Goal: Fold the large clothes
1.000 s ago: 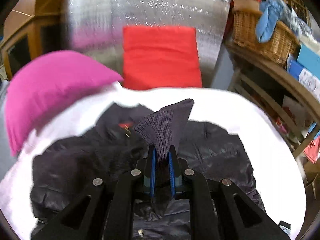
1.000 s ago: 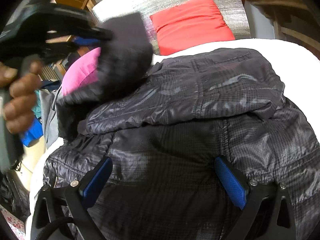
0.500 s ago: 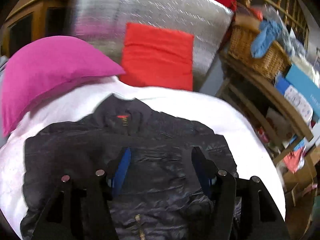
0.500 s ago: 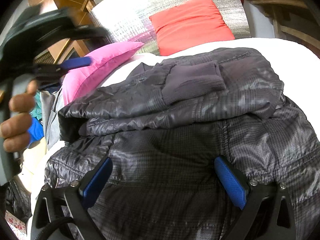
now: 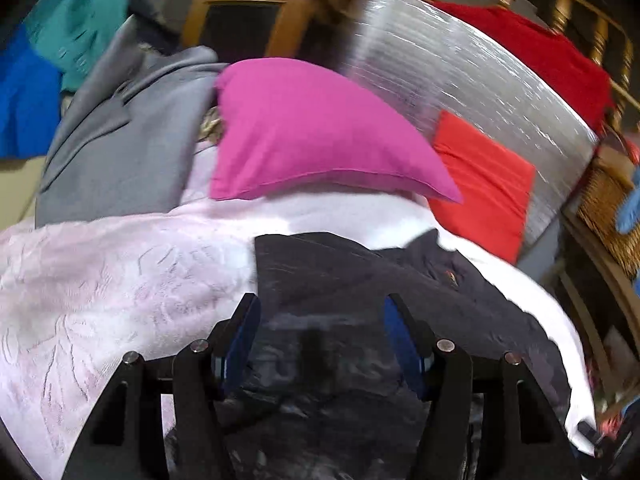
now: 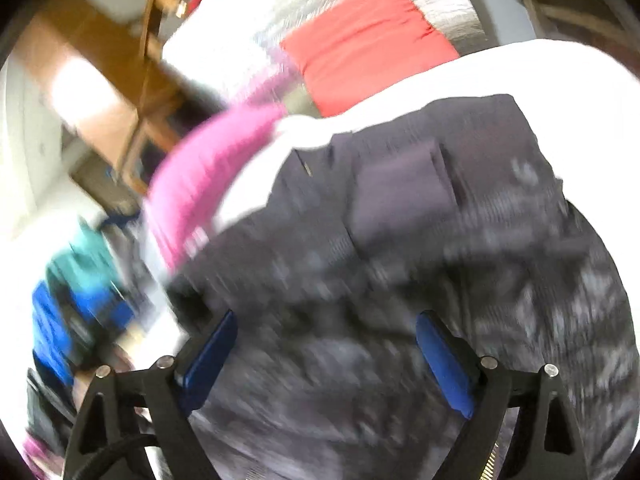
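A dark quilted jacket [image 5: 340, 264] lies on the pale bedspread [image 5: 120, 272]. In the right wrist view its sleeve is folded across the body, with the knit cuff [image 6: 400, 192] lying flat on top of the jacket [image 6: 400, 280]. My left gripper [image 5: 320, 300] hangs open over the jacket's left edge, with nothing between its blue pads. My right gripper [image 6: 326, 316] hovers over the jacket's lower part. Its jaws are closing but still wide, and the pads press on nothing. The right wrist view is blurred by motion.
A pink pillow [image 5: 312, 132] and a red cushion [image 5: 480, 184] lean against the silver padded headboard [image 5: 460, 80]. A grey coat [image 5: 120, 140] lies at the bed's left side, with blue and teal clothes behind it. A wicker basket [image 5: 608, 208] stands on a shelf at the right.
My left gripper let go of the knit cuff, opened and swung left to the jacket's edge. The sleeve now lies across the jacket. My right gripper rose, rolled and narrowed slightly.
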Motion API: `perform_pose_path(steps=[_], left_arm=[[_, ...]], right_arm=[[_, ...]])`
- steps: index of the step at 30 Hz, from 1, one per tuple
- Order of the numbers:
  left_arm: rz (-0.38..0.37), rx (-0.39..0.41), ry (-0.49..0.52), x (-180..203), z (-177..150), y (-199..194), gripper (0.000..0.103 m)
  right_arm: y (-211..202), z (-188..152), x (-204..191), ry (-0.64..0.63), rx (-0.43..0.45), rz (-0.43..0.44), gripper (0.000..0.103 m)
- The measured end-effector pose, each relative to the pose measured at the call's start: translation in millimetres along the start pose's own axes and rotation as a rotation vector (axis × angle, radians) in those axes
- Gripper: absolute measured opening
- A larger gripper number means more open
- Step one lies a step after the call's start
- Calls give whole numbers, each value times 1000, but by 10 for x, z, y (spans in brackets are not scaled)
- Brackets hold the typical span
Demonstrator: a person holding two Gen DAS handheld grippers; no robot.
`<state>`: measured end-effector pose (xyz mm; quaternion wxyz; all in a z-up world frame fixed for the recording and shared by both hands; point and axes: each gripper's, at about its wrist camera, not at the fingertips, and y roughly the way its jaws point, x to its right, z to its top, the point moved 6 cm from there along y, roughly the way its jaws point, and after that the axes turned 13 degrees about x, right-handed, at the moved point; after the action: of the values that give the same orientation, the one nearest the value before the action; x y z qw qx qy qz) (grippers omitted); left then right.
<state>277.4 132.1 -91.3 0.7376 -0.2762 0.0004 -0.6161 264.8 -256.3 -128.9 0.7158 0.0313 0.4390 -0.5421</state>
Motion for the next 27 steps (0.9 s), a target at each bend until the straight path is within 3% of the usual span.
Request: perform_pose_path(steps=[5, 8, 9, 11, 12, 16, 20, 23, 27], left_arm=[[-14, -7, -57, -126, -7, 44, 65], [19, 0, -93, -281, 3, 78, 65], [25, -11, -107, -343, -8, 101, 65], [40, -22, -125, -430, -24, 130, 65], [54, -24, -129, -464, -25, 141, 65], [87, -26, -142, -564, -27, 175, 65], [62, 2, -107, -443, -5, 145, 65], [30, -19, -40, -261, -74, 198, 65], [85, -156, 72, -214, -379, 466, 65]], right_arm=[[466, 233, 315, 221, -28, -72, 92], [619, 269, 416, 257, -16, -122, 89], [656, 282, 428, 255, -16, -137, 83], [728, 288, 462, 221, -38, -208, 50], [760, 298, 452, 182, -64, -254, 14], [579, 640, -5, -111, 31, -319, 13], [296, 929, -516, -378, 161, -330, 13], [308, 836, -430, -443, 158, -368, 13], [480, 572, 90, -407, 74, -451, 12]])
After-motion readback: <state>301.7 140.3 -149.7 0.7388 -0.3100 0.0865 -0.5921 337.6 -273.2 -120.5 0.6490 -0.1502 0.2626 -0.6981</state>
